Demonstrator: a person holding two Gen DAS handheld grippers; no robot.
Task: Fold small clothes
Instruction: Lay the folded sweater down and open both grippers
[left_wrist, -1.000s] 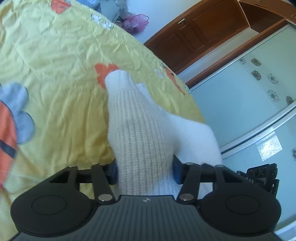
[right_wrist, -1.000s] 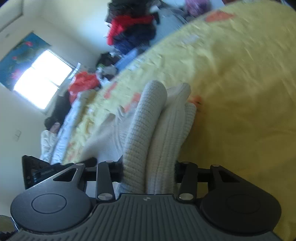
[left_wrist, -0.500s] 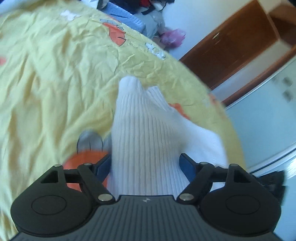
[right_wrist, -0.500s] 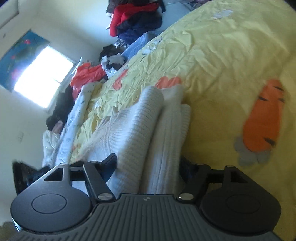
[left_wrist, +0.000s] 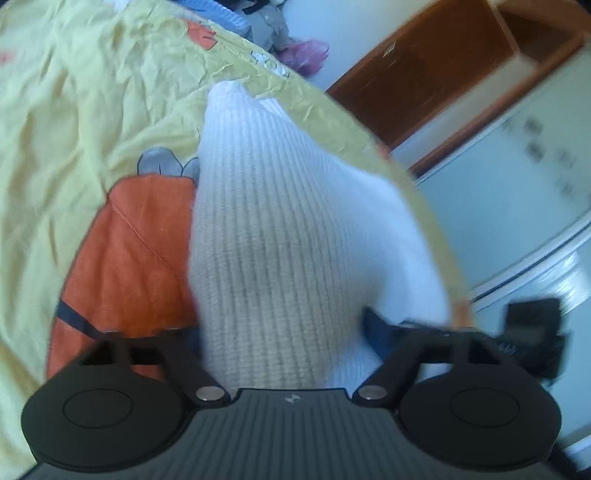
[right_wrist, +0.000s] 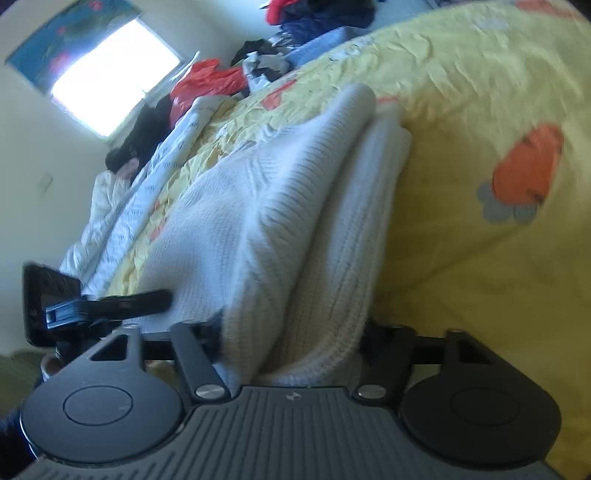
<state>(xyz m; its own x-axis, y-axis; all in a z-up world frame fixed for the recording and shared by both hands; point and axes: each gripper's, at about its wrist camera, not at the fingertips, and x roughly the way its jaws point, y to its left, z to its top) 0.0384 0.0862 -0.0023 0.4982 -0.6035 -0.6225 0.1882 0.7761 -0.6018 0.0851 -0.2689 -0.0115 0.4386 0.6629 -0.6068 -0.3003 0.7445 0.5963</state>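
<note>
The step in hand looks like carrying a folded white knit garment (left_wrist: 280, 229) across the yellow bedspread (left_wrist: 74, 110), one gripper at each end, to set it down or make the last fold. The garment is the landmark here.

At its left end, the left gripper (left_wrist: 284, 328) has the ribbed cloth bunched between its jaws. The jaws are closing, and the cloth fills the gap from side to side. Just left of the garment, on the bedspread, lies a printed orange carrot (left_wrist: 136, 251). Beyond the garment's far tip the bed's edge falls away to a brown wooden door (left_wrist: 436, 74).

At the right end, the right gripper (right_wrist: 291, 336) has two or three stacked layers of the knit between its jaws, which are also closing on them. The left gripper's black finger shows at the garment's left side in this view. Right of the garment lies another orange carrot print (right_wrist: 524, 173); behind it, piled clothes (right_wrist: 229, 81) under a bright window (right_wrist: 110, 74).

The next move probably calls for both grips to firm up evenly, so no layer slips, then for lowering the bundle flat.

Against the earlier frames, both pairs of jaws stand somewhat wider than a second ago, having spread and begun to narrow again. The carrot print now sits beside the garment in the left view, and the window has slid toward the upper left in the right view: both hands have travelled over the bed.
</note>
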